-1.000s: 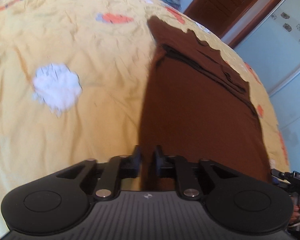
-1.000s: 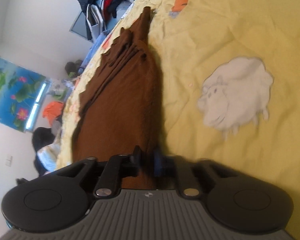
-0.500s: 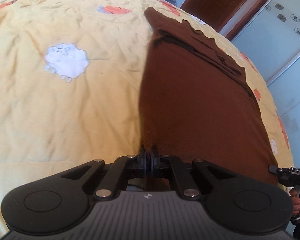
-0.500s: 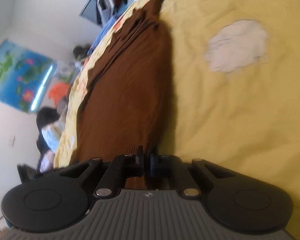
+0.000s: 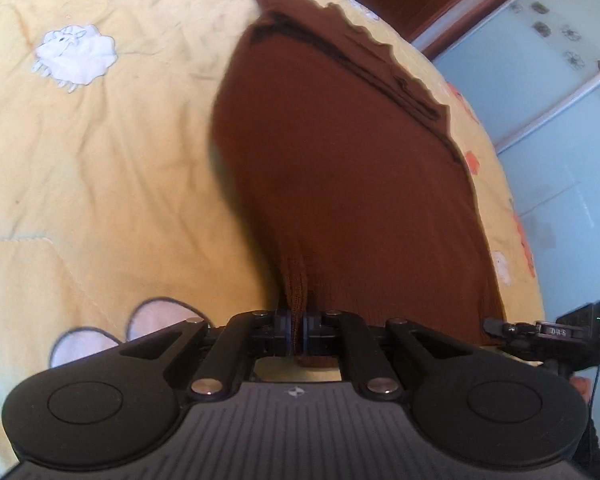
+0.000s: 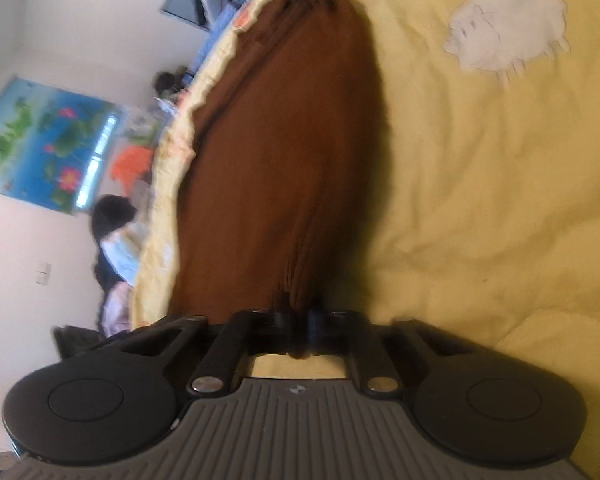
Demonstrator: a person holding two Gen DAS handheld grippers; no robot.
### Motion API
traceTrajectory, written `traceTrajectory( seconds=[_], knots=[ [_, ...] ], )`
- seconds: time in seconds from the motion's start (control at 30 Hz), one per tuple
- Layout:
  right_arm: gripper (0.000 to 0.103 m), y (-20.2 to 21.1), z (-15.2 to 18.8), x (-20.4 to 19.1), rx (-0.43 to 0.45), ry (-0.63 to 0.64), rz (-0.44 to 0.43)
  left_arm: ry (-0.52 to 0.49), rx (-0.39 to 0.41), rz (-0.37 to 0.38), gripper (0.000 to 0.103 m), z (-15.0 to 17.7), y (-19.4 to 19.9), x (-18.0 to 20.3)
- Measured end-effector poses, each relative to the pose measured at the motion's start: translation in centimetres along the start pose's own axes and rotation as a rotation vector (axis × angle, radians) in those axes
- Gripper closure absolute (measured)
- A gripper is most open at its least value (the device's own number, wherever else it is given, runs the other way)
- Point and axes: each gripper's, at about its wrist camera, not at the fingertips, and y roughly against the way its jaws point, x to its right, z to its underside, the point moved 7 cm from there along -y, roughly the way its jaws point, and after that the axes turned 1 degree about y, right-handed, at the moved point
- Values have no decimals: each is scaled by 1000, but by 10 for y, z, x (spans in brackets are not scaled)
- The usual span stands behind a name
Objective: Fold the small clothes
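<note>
The left gripper (image 5: 296, 326) is pinching a bunched corner of the brown garment (image 5: 340, 168) between its jaws. The right gripper (image 6: 299, 320) is gripping the other near corner, though its jaws are easing apart slightly. From both pinches the garment is stretching straight ahead, its long axis running away across the yellow bed (image 5: 100, 184) toward the far scalloped edge.

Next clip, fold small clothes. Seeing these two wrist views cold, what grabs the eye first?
The brown knit garment dominates both views, stretched down the middle of a yellow bedspread printed with white sheep. Its near edge is bunched and pinched in the left gripper, and likewise in the right gripper, whose jaws are just easing open. A bright blue poster on the wall stands out at the left of the right wrist view.
</note>
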Motion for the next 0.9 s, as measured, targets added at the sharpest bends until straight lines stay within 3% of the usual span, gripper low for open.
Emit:
traceTrajectory(
  seconds=[0.17, 0.23, 0.27, 0.33, 0.43, 0.5, 0.57, 0.6, 0.67, 0.73, 0.8, 0.9],
  knots=[
    [90, 36, 1, -12, 63, 53, -15, -68, 58, -68, 99, -6, 36, 0],
    [90, 44, 7, 5, 54, 33, 43, -93, 14, -117, 99, 2, 24, -10],
    [97, 40, 12, 17, 37, 17, 77, -93, 19, -122, 99, 4, 18, -15],
    [96, 38, 13, 27, 50, -38, 15, -98, 26, -116, 98, 1, 22, -13],
    [76, 42, 6, 18, 73, -36, 32, -123, 65, -126, 90, -14, 46, -7],
    [53, 54, -10, 4, 138, 44, 93, -198, 159, -241, 73, -39, 65, 1],
    [53, 58, -35, -18, 211, 183, 180, -273, 330, -353, 26, -70, 78, 17],
    [52, 54, -49, -29, 247, 244, 223, -305, 419, -377, 19, -85, 77, 30],
    [49, 30, -83, -51, 303, 333, 278, -378, 537, -348, 17, -110, 56, 63],
    [47, -9, -114, -69, 340, 404, 289, -412, 554, -370, 17, -133, 14, 88],
    [37, -52, -145, -77, 358, 442, 332, -429, 490, -376, 17, -148, -40, 103],
    [31, -111, -177, -67, 336, 437, 466, -436, 357, -467, 17, -149, -107, 101]
  ],
)
